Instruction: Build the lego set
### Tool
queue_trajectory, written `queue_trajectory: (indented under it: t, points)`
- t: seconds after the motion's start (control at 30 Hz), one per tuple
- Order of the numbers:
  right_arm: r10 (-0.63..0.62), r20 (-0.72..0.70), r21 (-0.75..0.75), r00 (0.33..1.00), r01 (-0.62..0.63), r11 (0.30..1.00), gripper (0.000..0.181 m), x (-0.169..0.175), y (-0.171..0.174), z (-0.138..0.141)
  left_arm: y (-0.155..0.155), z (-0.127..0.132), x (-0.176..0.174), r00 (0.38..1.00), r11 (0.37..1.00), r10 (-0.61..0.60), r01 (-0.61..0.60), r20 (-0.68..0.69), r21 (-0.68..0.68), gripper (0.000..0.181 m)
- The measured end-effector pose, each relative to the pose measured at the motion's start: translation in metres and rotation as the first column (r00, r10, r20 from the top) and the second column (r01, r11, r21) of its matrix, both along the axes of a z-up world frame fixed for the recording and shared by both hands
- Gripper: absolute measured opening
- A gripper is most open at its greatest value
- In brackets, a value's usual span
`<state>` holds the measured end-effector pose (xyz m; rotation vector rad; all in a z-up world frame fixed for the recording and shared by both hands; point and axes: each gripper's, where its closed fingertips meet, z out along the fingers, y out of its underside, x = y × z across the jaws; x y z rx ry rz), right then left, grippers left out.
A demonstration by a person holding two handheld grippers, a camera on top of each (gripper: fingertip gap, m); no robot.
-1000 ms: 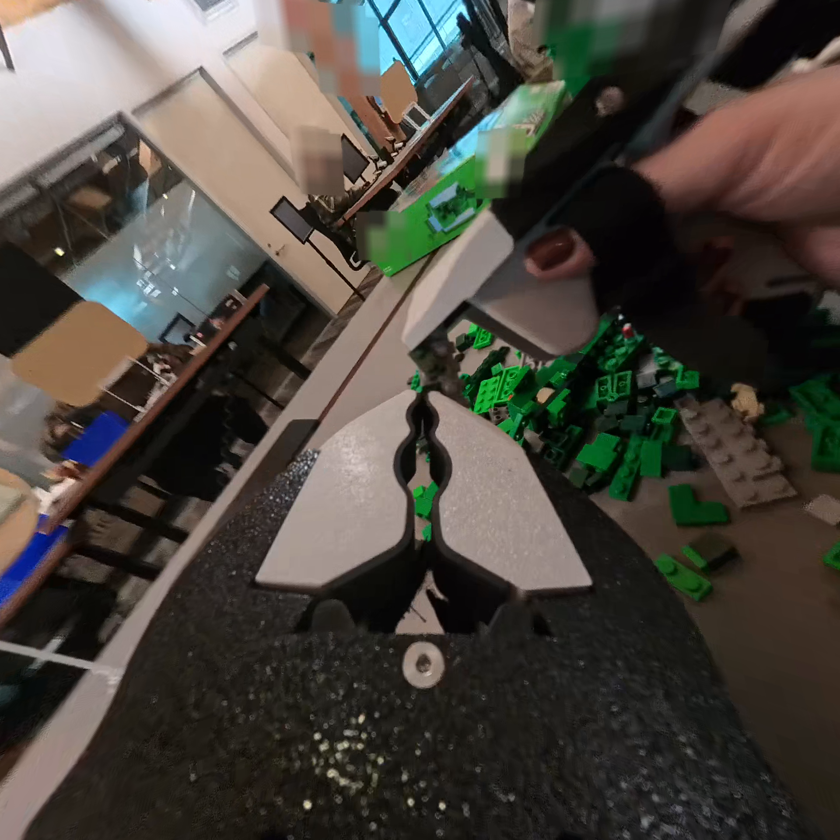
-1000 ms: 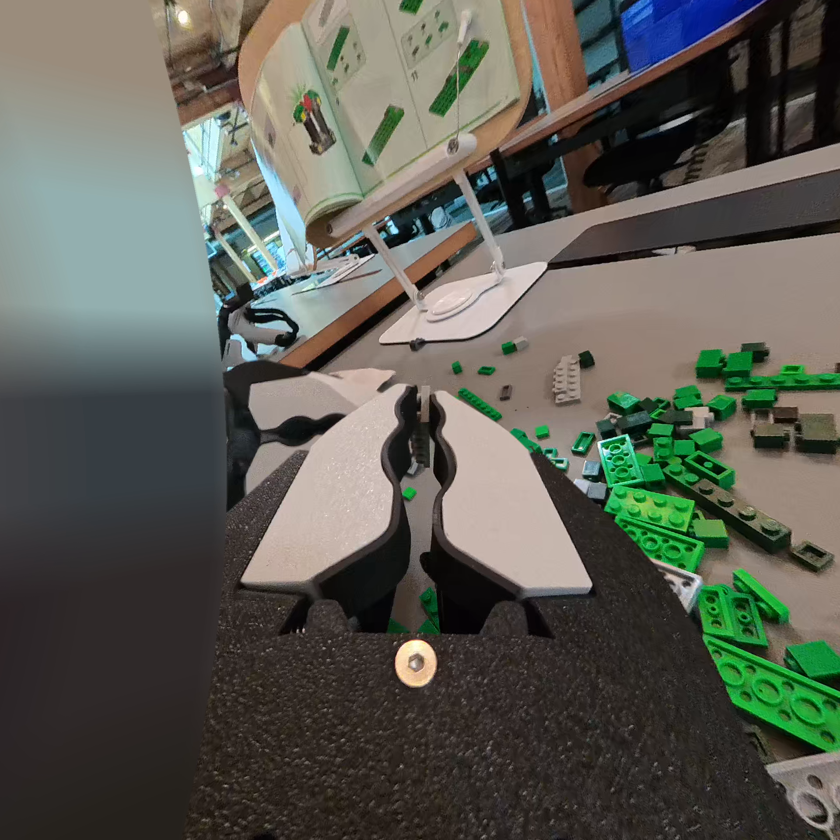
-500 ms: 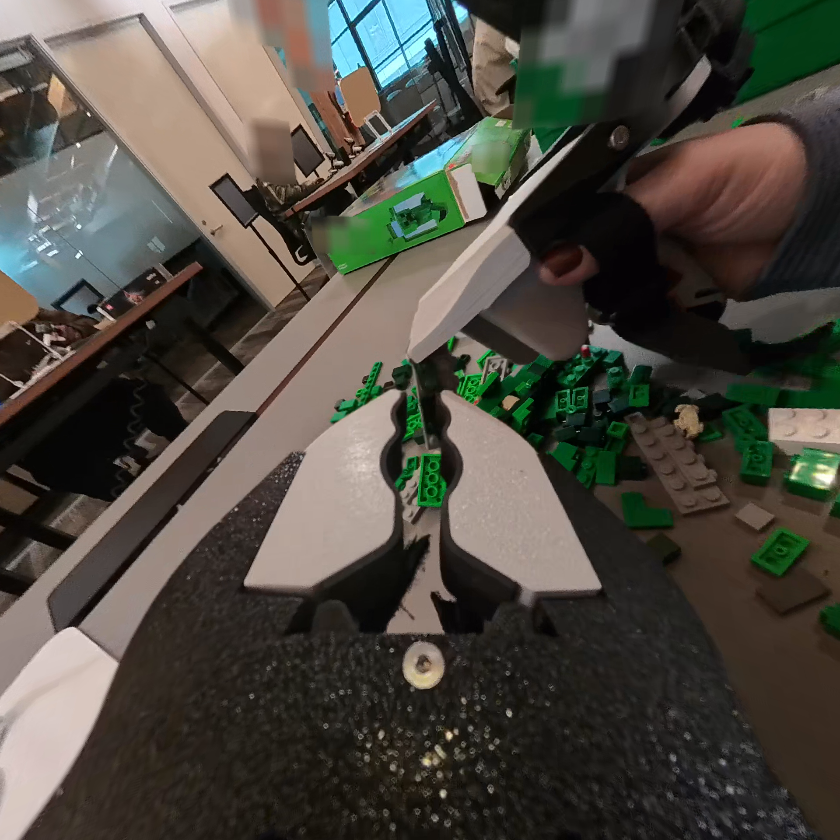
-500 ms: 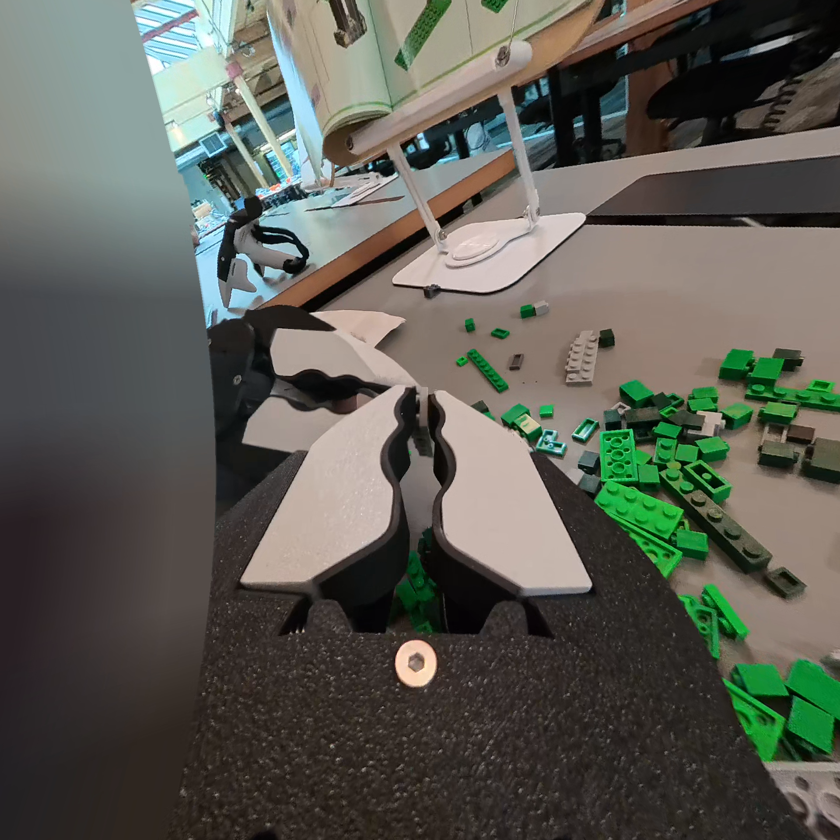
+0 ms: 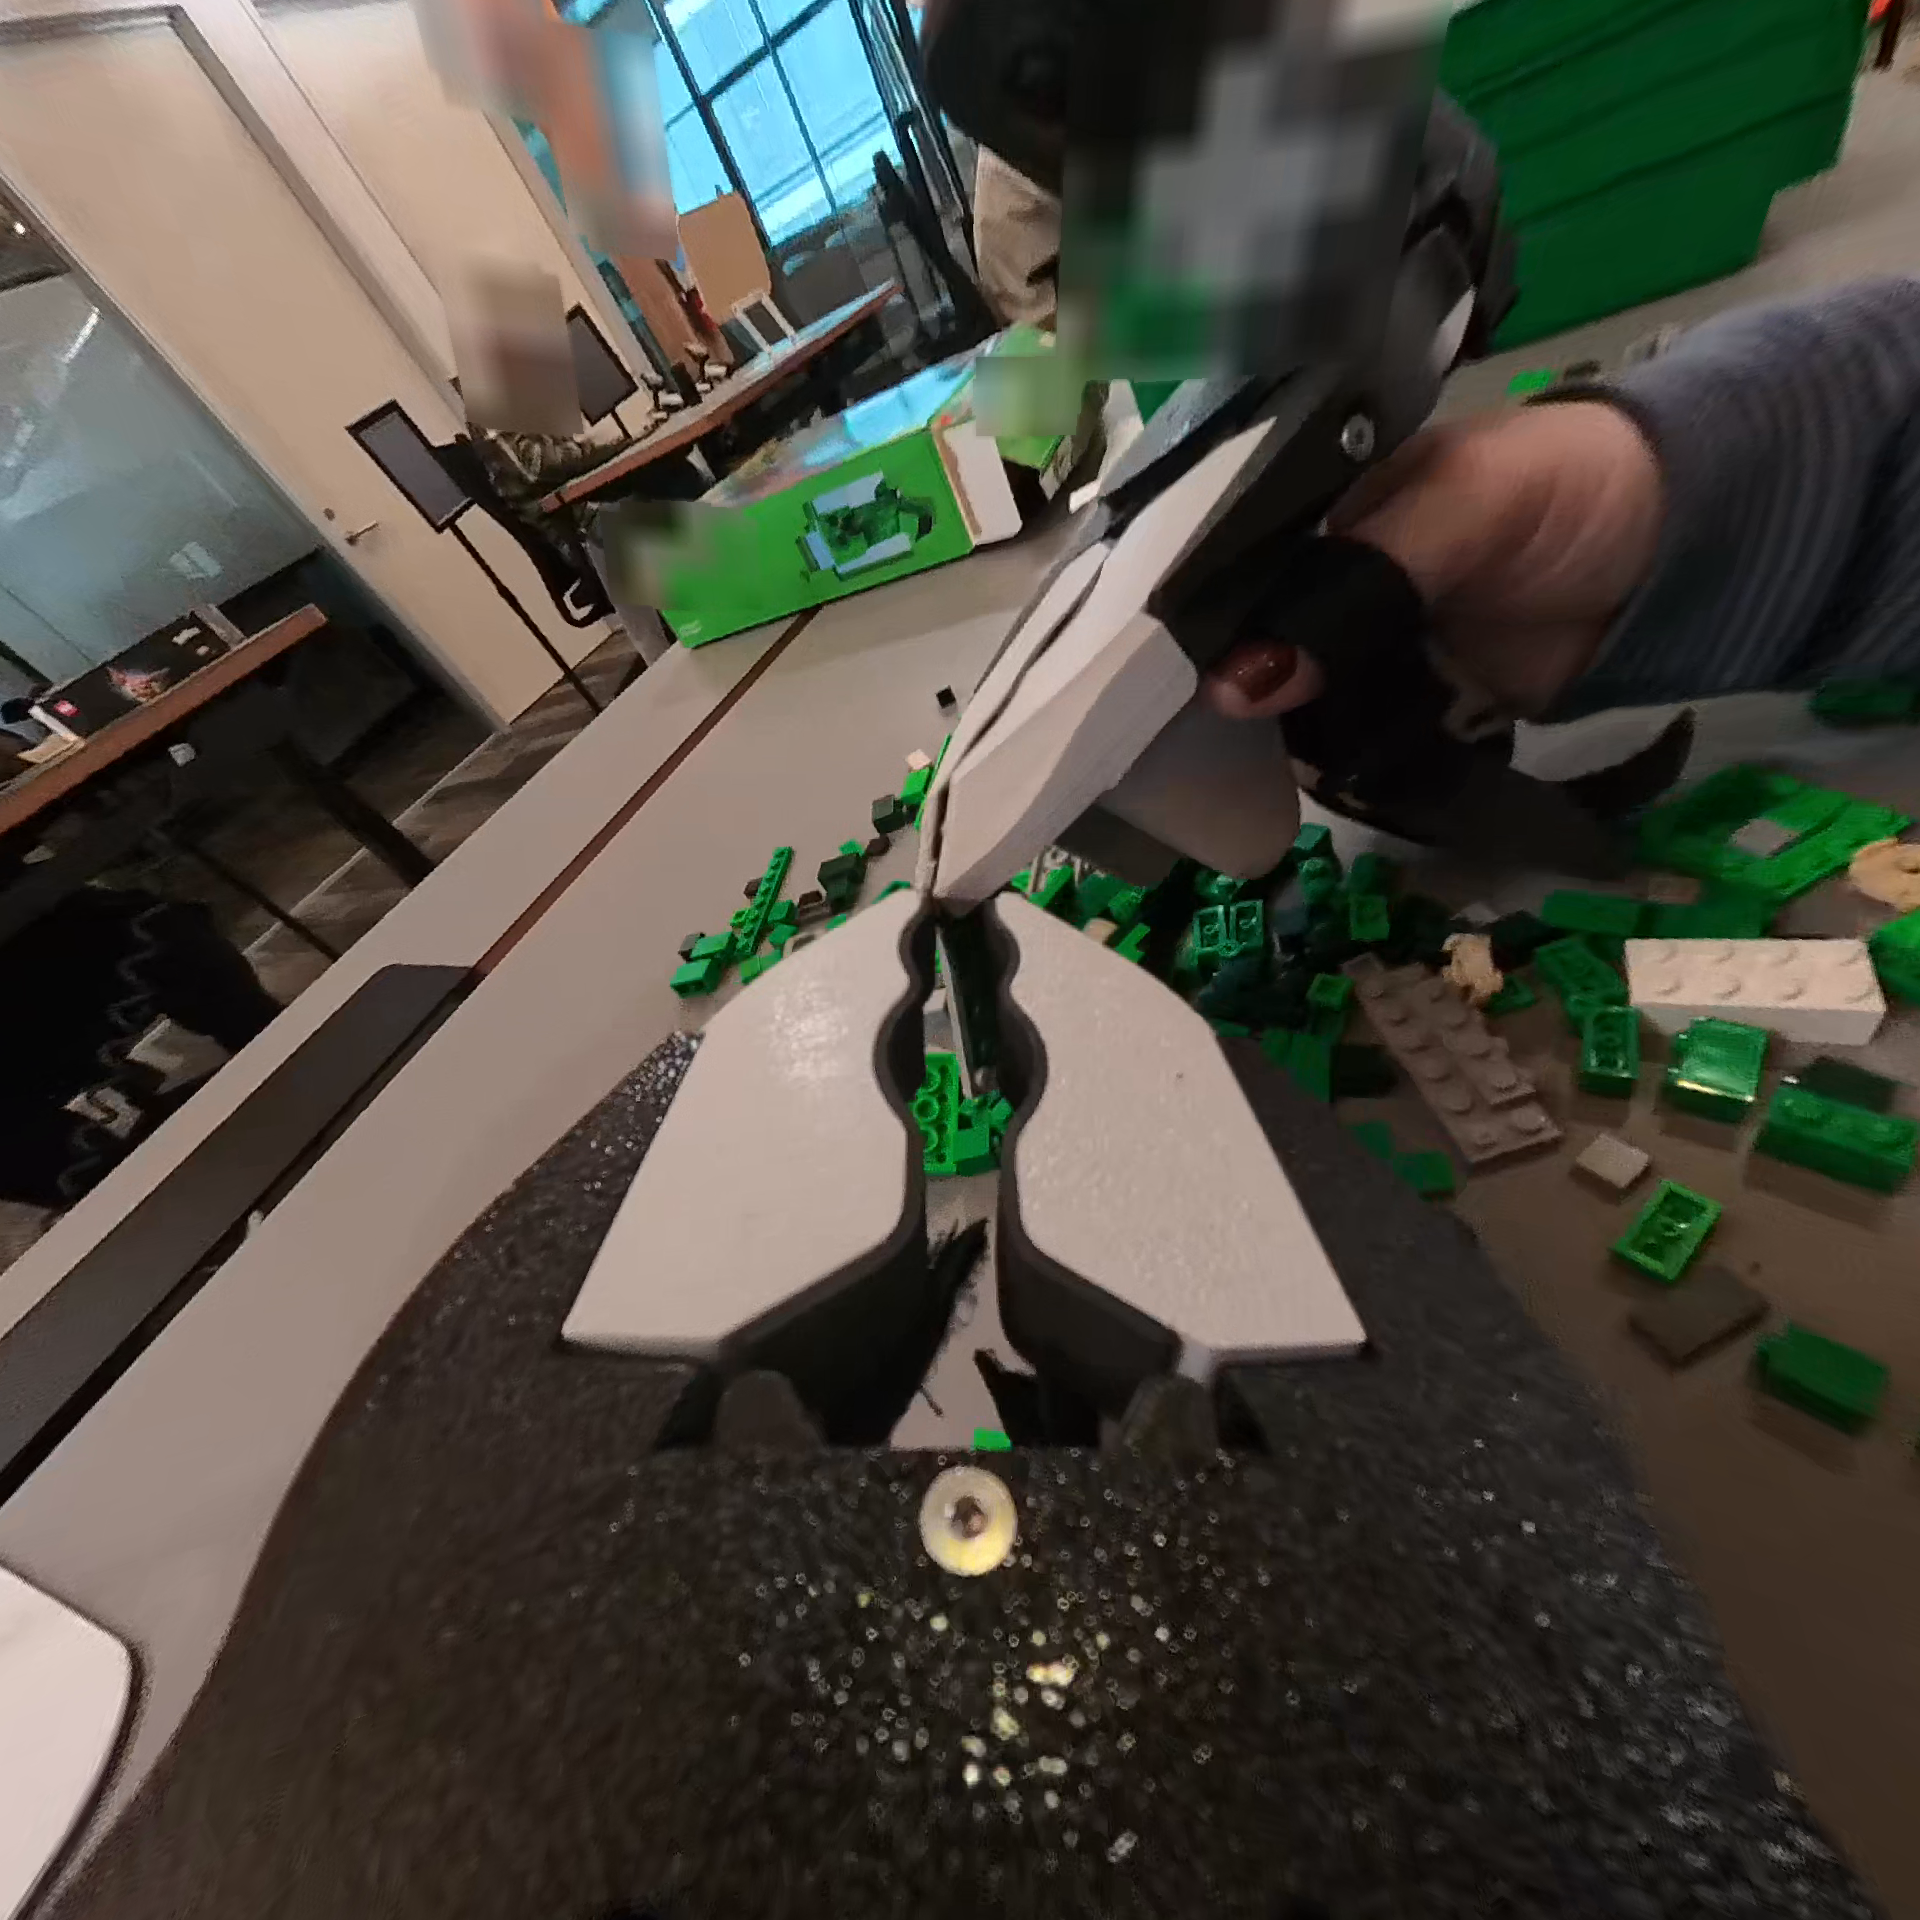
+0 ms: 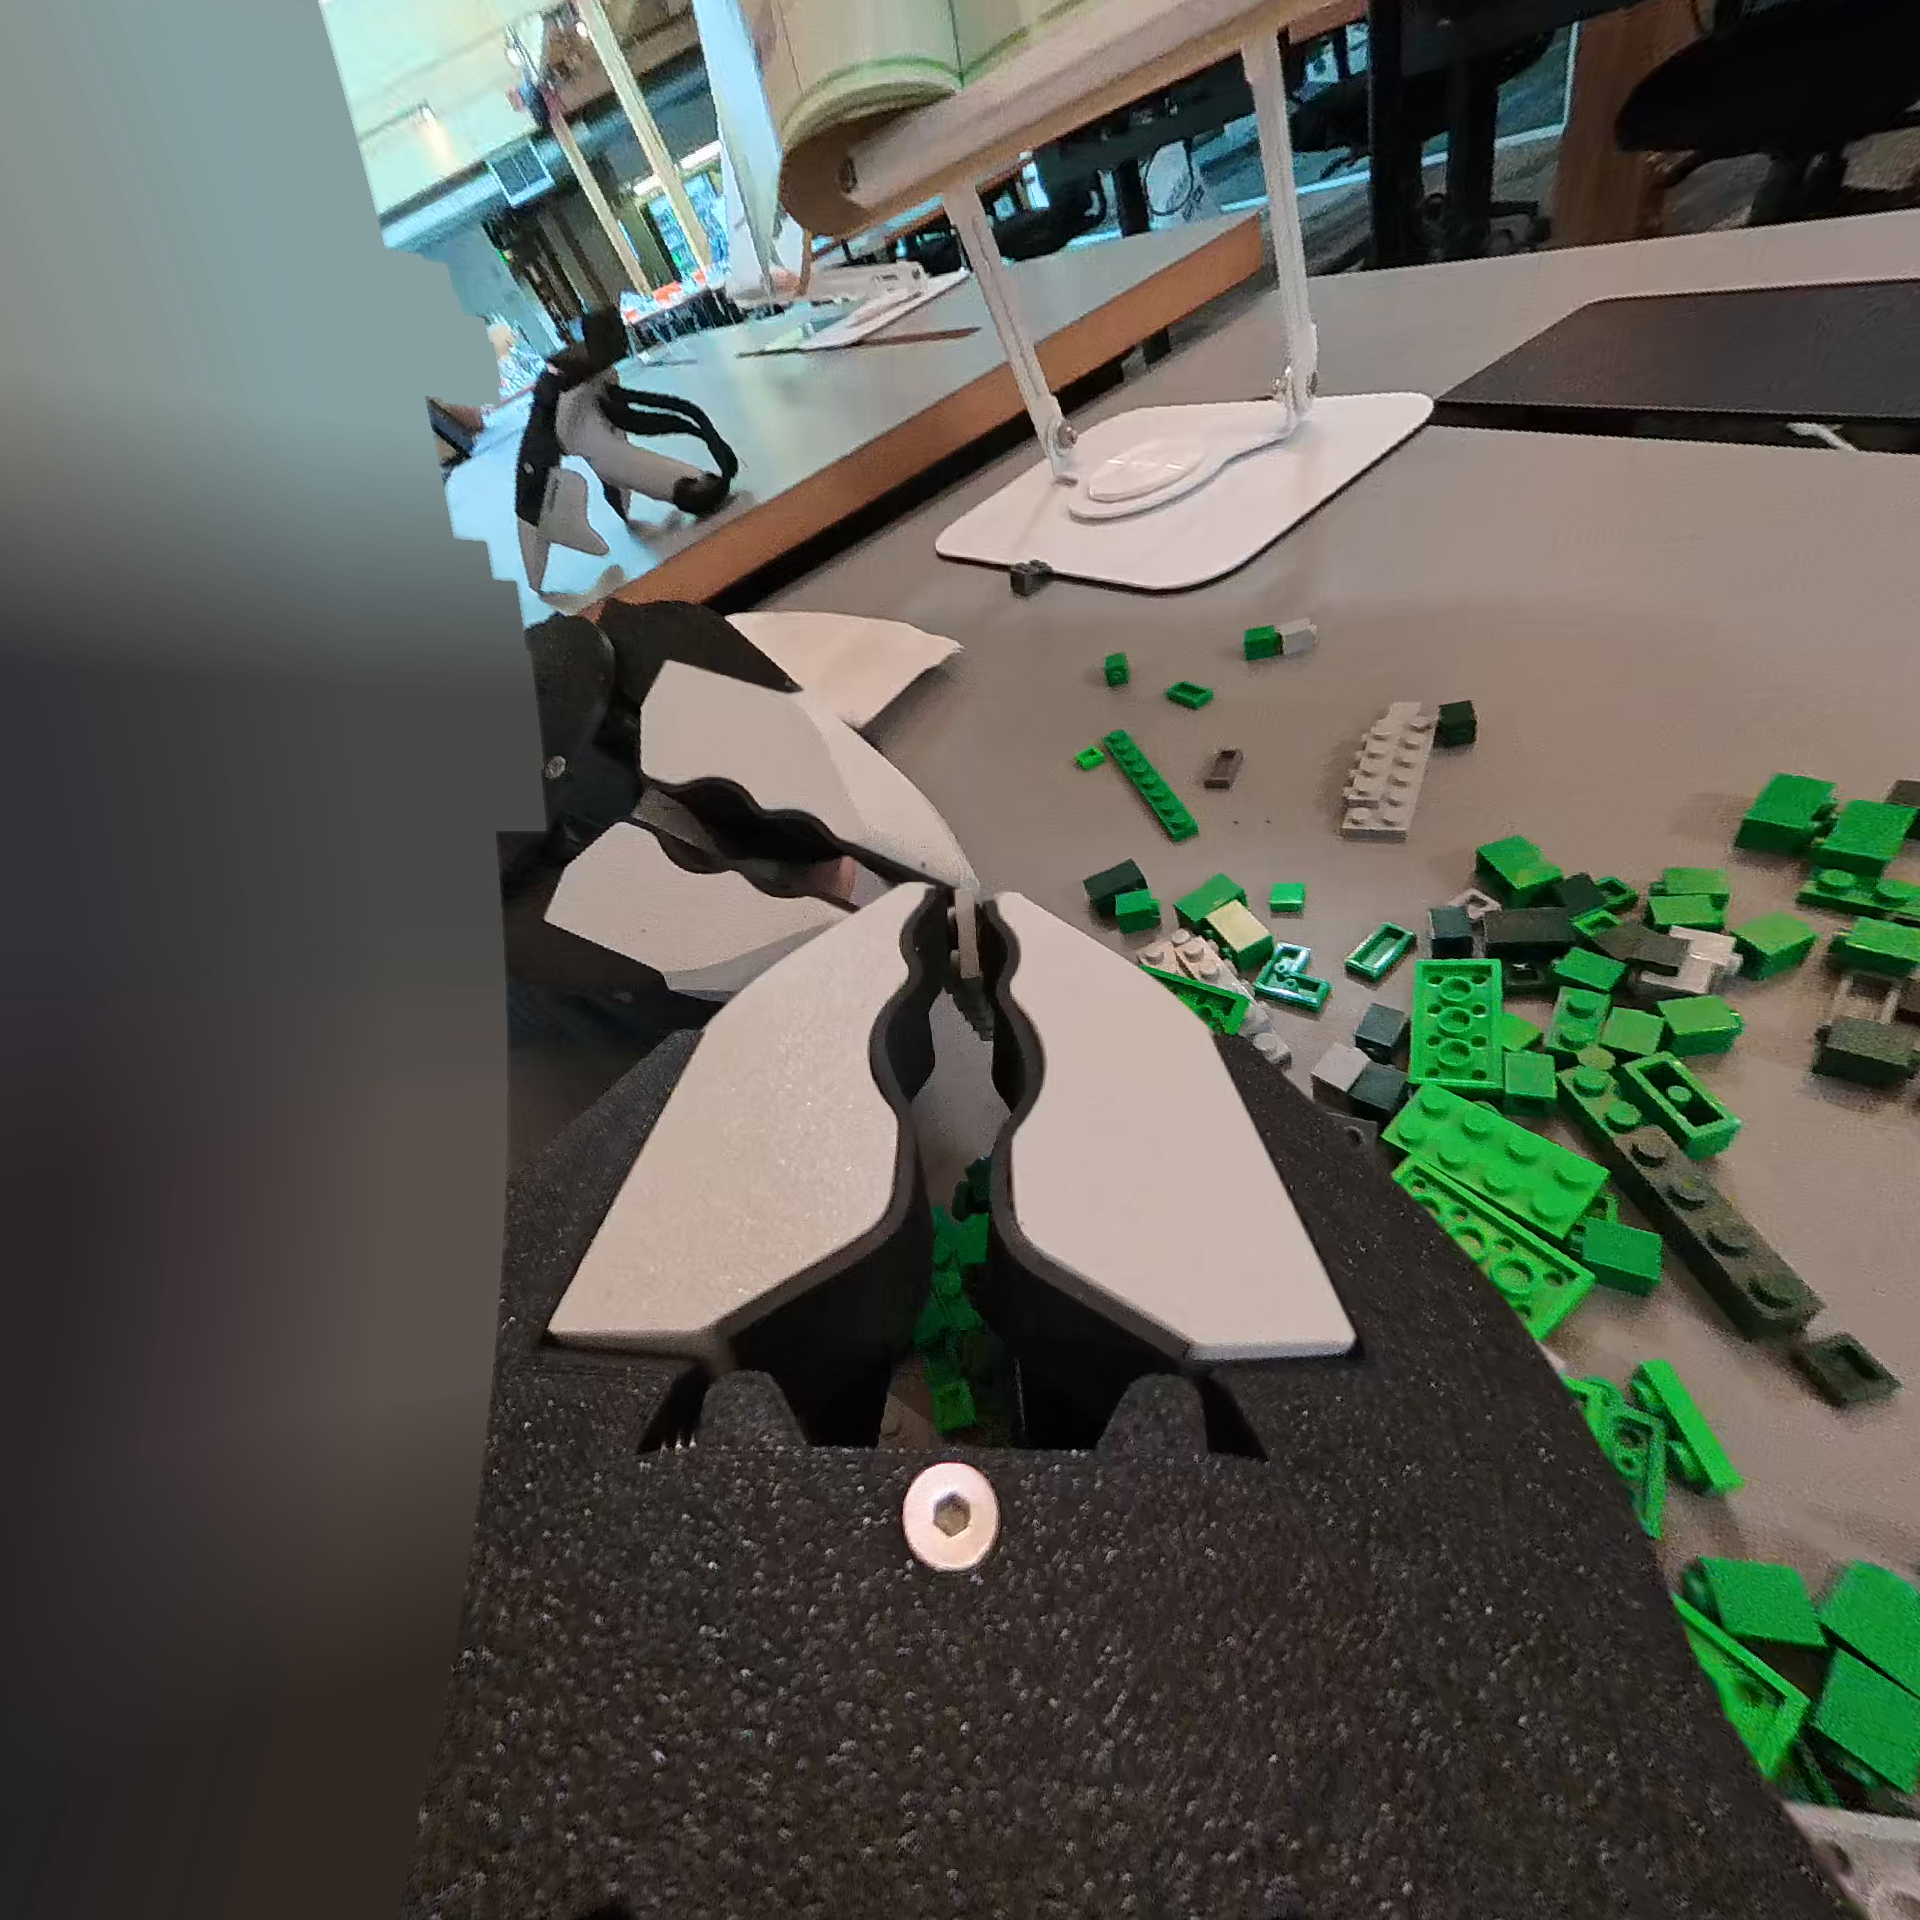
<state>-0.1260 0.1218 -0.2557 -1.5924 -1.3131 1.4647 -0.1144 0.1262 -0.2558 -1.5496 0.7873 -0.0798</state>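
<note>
I have both tips meeting over the counter. Left hand-held gripper and right hand-held gripper are each clenched on the same thin grey-and-dark lego piece (edge-on, shape unclear). Risk: unequal pull twists it loose into the brick pile.

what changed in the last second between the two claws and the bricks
Both views have tipped down toward the table: the book stand has slid up the right wrist view, its pages now nearly out of frame. The two claws, left and right, were already tip to tip and stay so, both shut on the same thin plate piece. Nothing was let go; the loose green bricks lie unmoved.
</note>
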Motion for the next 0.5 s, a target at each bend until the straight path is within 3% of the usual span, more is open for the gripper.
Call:
queue_trajectory:
  t: [0.07, 0.2, 0.37, 0.5]
  points:
    - [0.017, 0.002, -0.019, 1.0, -0.017, 1.0, 0.006, 0.001, 0.0, -0.001, 0.0, -0.002, 0.001, 1.0, 1.0, -0.008, 0.008, 0.006, -0.027, 0.007]
    - [0.058, -0.036, -0.073, 0.998, -0.06, 0.995, 0.009, 0.003, -0.002, 0.004, 0.0, 0.002, -0.002, 0.989, 0.995, -0.027, 0.039, 0.143, -0.087, 0.007]
    - [0.085, -0.011, -0.042, 0.996, -0.085, 0.995, 0.004, 0.006, -0.003, 0.001, 0.005, 0.007, -0.018, 0.958, 0.99, 0.019, 0.023, 0.286, -0.142, 0.007]
    - [0.024, -0.026, -0.025, 0.999, -0.025, 0.999, 0.004, 0.007, 0.006, 0.004, 0.009, -0.004, -0.019, 0.976, 0.983, 0.071, -0.034, 0.204, -0.179, 0.007]
